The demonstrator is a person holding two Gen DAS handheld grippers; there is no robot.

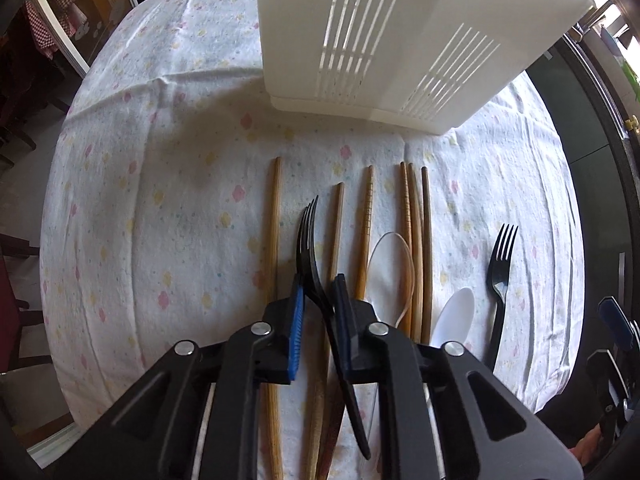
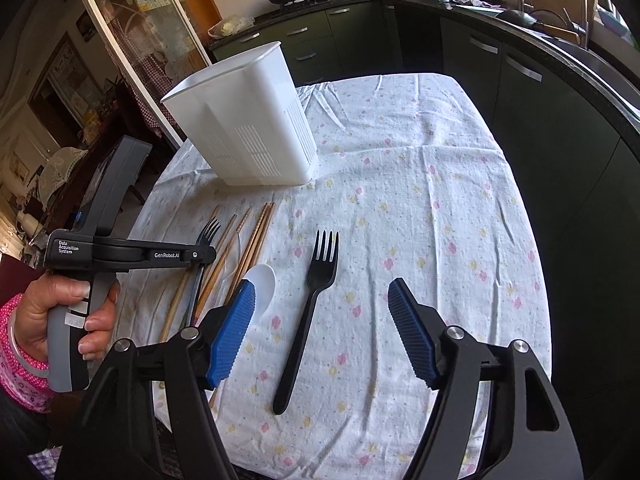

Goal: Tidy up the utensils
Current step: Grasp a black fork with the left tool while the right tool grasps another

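Observation:
My left gripper (image 1: 318,284) is shut on a black plastic fork (image 1: 310,240), held above the table with its tines pointing toward the white slotted utensil holder (image 1: 384,40). Several wooden chopsticks (image 1: 416,240), a clear spoon (image 1: 390,272), a white spoon (image 1: 454,316) and a second black fork (image 1: 500,280) lie on the flowered tablecloth. In the right wrist view my right gripper (image 2: 322,300) is open and empty above the second black fork (image 2: 310,312). The left gripper (image 2: 200,256) shows there with the held fork (image 2: 208,232), and the holder (image 2: 248,120) stands behind.
The table (image 2: 420,200) is covered by a white flowered cloth and ends at a dark kitchen counter (image 2: 560,92) on the right. A glass cabinet (image 2: 140,40) stands at the left. The person's hand (image 2: 60,320) grips the left tool.

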